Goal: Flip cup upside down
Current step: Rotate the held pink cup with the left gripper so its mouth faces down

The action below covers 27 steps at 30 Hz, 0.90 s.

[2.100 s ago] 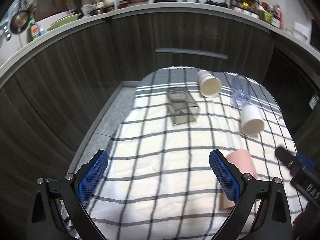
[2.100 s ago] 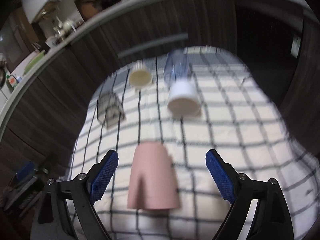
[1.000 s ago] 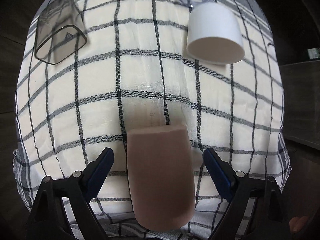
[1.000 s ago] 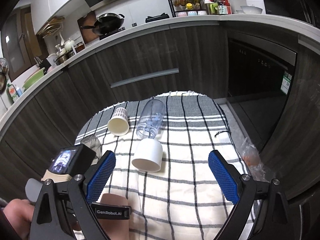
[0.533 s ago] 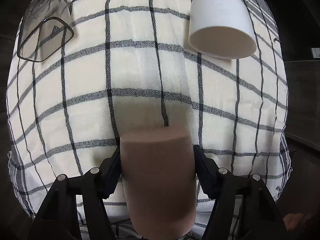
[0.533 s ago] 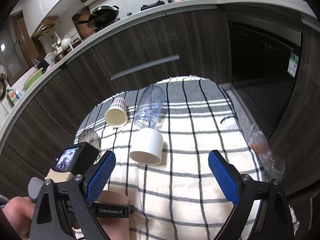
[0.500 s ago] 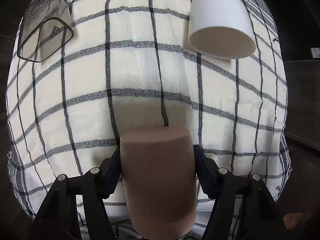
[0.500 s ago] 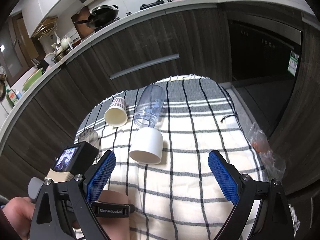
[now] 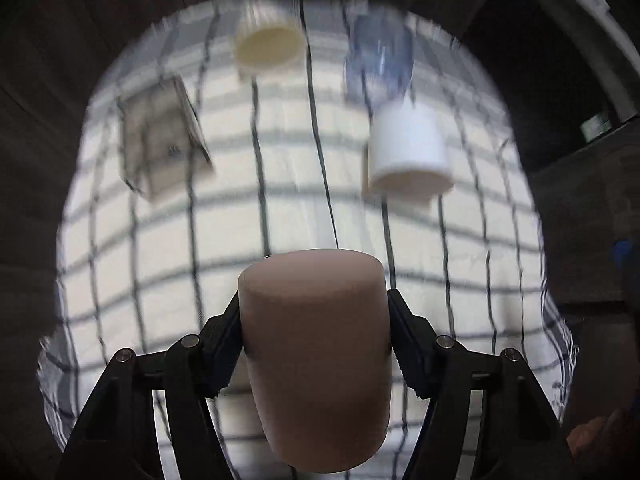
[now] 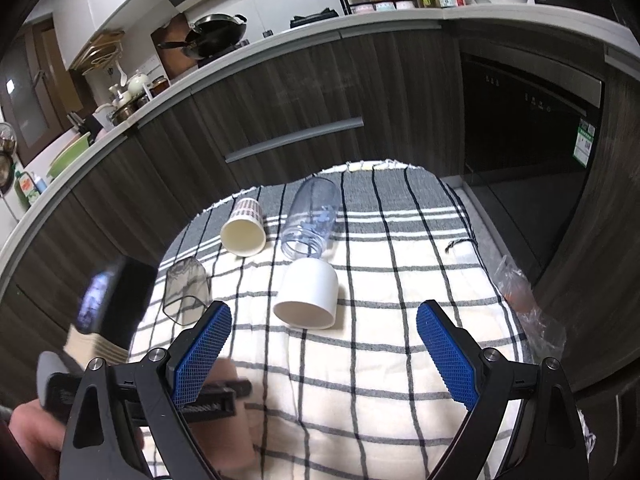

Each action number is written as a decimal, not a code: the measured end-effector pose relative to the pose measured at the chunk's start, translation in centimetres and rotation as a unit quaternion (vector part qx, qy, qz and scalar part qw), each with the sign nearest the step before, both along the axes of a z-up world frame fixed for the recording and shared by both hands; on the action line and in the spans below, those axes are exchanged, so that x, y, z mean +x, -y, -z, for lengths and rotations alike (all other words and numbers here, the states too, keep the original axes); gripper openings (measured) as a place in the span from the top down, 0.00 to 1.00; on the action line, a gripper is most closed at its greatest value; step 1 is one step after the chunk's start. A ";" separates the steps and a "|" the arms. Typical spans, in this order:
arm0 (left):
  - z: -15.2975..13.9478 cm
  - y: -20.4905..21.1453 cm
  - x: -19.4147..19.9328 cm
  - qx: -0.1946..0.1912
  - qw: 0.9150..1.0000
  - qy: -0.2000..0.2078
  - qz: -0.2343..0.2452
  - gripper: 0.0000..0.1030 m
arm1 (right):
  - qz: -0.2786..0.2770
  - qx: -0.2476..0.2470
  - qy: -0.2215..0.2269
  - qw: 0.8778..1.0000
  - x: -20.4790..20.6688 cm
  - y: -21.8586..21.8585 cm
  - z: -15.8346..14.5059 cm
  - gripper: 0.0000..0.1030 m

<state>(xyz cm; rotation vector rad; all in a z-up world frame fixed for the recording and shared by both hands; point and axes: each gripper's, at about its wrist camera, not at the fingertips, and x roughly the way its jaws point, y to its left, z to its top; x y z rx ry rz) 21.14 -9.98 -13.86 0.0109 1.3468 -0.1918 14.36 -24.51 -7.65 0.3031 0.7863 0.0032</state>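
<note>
1. Left hand-held gripper point(image 9: 314, 344) is clenched on the pink cup point(image 9: 316, 360); both pads press its sides, closed base pointing away from the camera, mouth end toward it.
2. Cup looks lifted off the checked cloth point(image 9: 280, 216); the left wrist view is motion-blurred, so contact with the cloth can't be confirmed.
3. Right hand-held gripper point(image 10: 320, 356) is released, jaws wide apart, nothing between them, hovering to the right of the left one.
4. Judged step: cup is grasped, the turn onto its rim is not yet done.
5. Risk: the smooth tapered wall could slide in the pads during rotation, especially if the grip sits off the cup's middle.
6. Risk: a tilted set-down on soft, wrinkled cloth could tip the cup back onto its side.
7. Risk: a rim edge could snag a fold and drag the cloth, shifting the other cups.
8. Ahead and right of the left gripper: white cup point(image 9: 408, 152) on its side, mouth toward the camera; clear bottle point(image 9: 380, 60) just behind it, apparently touching.
9. Ahead and left: grey tinted cup point(image 9: 164, 148) lying down; farther ahead, patterned paper cup point(image 10: 244, 232) on its side.
10. All four lie well apart from the pink cup; open cloth directly ahead, so nothing blocks the set-down.
11. Right gripper is near the swing path and could get bumped.
</note>
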 end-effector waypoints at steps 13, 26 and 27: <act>-2.5 -4.1 -4.1 0.005 0.920 0.388 -0.053 0.36 | 0.007 -0.100 0.056 0.993 -3.4 -4.2 -0.3 0.09; 2.3 -4.2 -5.2 -0.014 0.927 0.373 -0.040 0.36 | 0.016 -0.137 0.051 0.989 -4.4 -4.5 1.7 0.09; 2.4 -4.2 -5.8 -0.012 0.927 0.373 -0.040 0.36 | 0.016 -0.137 0.050 0.989 -4.4 -4.5 1.7 0.09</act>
